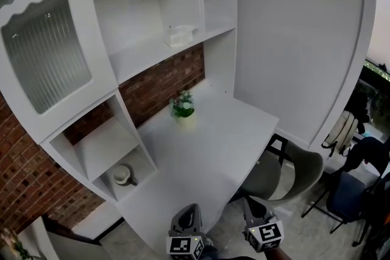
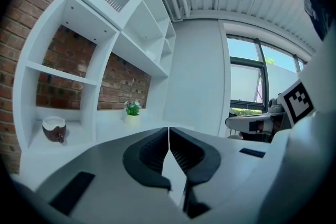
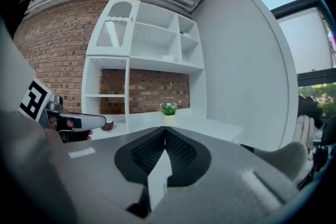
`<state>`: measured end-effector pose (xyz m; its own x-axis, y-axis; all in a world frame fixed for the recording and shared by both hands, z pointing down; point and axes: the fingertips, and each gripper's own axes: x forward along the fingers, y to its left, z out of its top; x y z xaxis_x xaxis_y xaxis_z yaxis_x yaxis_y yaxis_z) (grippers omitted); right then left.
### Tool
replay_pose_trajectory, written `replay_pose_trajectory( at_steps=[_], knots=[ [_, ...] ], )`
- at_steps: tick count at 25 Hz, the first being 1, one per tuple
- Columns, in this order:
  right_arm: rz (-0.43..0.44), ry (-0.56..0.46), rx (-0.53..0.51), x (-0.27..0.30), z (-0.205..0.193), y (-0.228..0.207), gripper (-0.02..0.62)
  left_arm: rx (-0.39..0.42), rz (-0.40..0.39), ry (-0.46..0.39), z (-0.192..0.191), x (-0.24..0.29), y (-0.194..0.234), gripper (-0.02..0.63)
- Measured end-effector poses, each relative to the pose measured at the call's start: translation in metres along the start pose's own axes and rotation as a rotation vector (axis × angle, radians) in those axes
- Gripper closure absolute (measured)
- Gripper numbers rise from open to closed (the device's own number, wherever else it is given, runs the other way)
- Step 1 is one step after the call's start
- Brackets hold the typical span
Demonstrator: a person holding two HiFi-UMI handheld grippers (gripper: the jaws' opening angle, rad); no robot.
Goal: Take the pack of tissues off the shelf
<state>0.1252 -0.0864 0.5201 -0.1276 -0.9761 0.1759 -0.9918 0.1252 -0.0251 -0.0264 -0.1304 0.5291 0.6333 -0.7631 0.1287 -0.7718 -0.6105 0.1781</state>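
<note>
The pack of tissues (image 1: pixel 180 35) is a small white packet lying on the wide middle shelf of the white wall unit, near the upright that divides the shelves. Both grippers are low at the bottom of the head view, in front of the desk edge and far below the pack. My left gripper (image 1: pixel 190 210) has its jaws pressed together with nothing between them, as the left gripper view (image 2: pixel 168 131) shows. My right gripper (image 1: pixel 251 203) is also shut and empty, its tips (image 3: pixel 165 131) pointing toward the shelf unit.
A small potted plant (image 1: pixel 183 108) stands on the white desk (image 1: pixel 213 149) under the shelves. A brown and white cup (image 1: pixel 124 175) sits in the low left cubby. A grey chair (image 1: pixel 286 173) is tucked at the desk's right. A ribbed-glass cabinet door (image 1: pixel 46 52) is at the left.
</note>
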Motion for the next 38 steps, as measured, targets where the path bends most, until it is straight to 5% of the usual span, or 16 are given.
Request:
replay_pose_trajectory(
  at_steps=[17,38],
  knots=[
    [0.010,-0.002,-0.020,0.084,0.033,-0.007,0.591,0.007,-0.034,-0.071,0.049,0.062,0.038,0.594],
    [0.101,0.002,-0.019,0.172,0.081,-0.053,0.591,0.017,0.082,-0.105,0.084,0.123,0.060,0.594]
  ],
)
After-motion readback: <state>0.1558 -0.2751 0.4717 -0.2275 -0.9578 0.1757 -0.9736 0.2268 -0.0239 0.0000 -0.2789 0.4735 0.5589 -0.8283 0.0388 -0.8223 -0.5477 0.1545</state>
